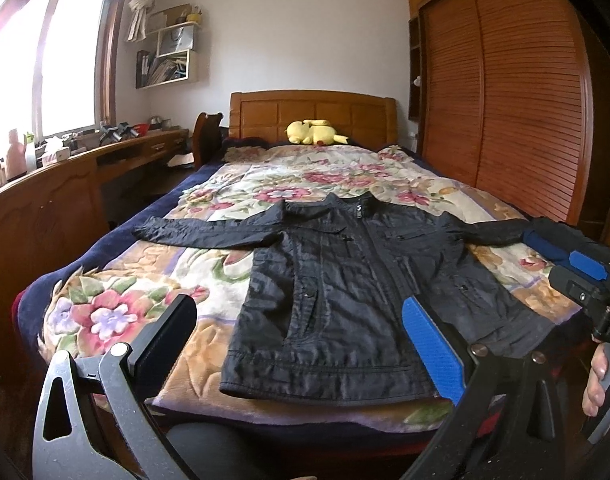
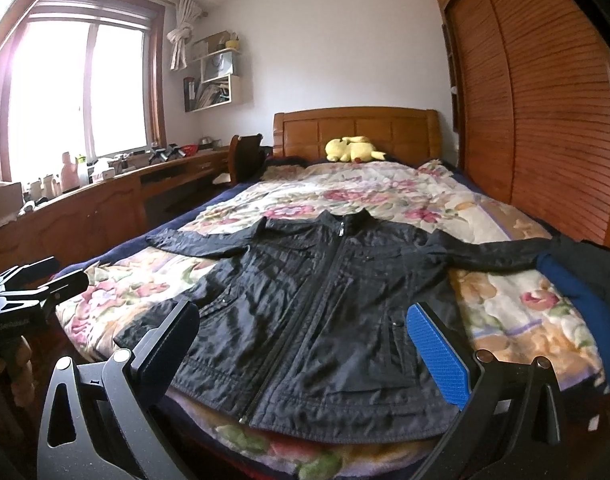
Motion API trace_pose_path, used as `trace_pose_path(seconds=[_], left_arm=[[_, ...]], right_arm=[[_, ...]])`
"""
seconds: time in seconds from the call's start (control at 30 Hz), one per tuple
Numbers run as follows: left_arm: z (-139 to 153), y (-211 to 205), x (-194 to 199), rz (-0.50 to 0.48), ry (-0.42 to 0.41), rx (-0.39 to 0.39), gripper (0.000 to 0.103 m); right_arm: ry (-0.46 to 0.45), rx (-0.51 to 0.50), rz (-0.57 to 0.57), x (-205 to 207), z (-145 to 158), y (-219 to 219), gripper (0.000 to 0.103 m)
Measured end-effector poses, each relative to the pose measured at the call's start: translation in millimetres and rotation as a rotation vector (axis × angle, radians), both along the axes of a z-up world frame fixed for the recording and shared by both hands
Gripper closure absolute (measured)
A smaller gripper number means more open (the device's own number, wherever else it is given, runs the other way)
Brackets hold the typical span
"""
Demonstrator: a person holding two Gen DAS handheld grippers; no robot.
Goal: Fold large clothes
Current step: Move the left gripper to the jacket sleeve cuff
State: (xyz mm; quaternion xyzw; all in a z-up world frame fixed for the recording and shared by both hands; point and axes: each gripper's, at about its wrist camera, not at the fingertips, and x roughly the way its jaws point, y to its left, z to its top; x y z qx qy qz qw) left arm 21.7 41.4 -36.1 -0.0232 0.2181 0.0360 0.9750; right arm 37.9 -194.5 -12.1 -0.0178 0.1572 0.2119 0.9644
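Black jacket [image 1: 345, 280] lies flat, front up, zipped, on the floral quilt [image 1: 117, 312] near the foot of the bed [image 1: 313, 116], sleeves spread out to both sides, hem twd me. Nothing folded yet, so I judge step 1 is a sleeve fold-in. To do it well I'd pinch a cuff at its edge, single layer only, lift low and carry it across the chest w/o dragging the body askew; the shell looks slick and crinkly, so prob. prone to sliding. Right sleeve end runs up to a dark blue bundle [image 2: 577, 292] at the bed edge; can't tell if they touch, so I'd watch for a snag there.

Left gripper [image 1: 301, 344] hovers above the hem, jaws spread wide, grasping nothing. Right gripper [image 2: 305, 344] same: wide apart, empty, over the hem centre, aimed along the zip. Both held level, pointing at the headboard. Left view catches a hand [image 1: 601, 376] on the right gripper's handle.
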Motion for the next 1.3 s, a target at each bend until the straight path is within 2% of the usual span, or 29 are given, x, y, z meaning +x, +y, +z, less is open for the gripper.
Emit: trace_pose_path(seconds=[0.27,0.57,0.97,1.3], left_arm=[[-16,18,9,0.017,0.023,0.002,0.0],[-45,38,37,0.03,0.071,0.002,0.0],[-77,80,90,0.081,0.136,-0.007,0.0],[-81,130,140,0.128,0.164,-0.004,0.0]], right_arm=[[0.014,-0.012,0.03,22,-2,11,0.0],[0.037,-0.024,0.078,67,-17,32,0.0],[0.09,-0.057,0.129,131,-30,61,0.0],[0.125,-0.074,0.183,185,-23,94,0.0]])
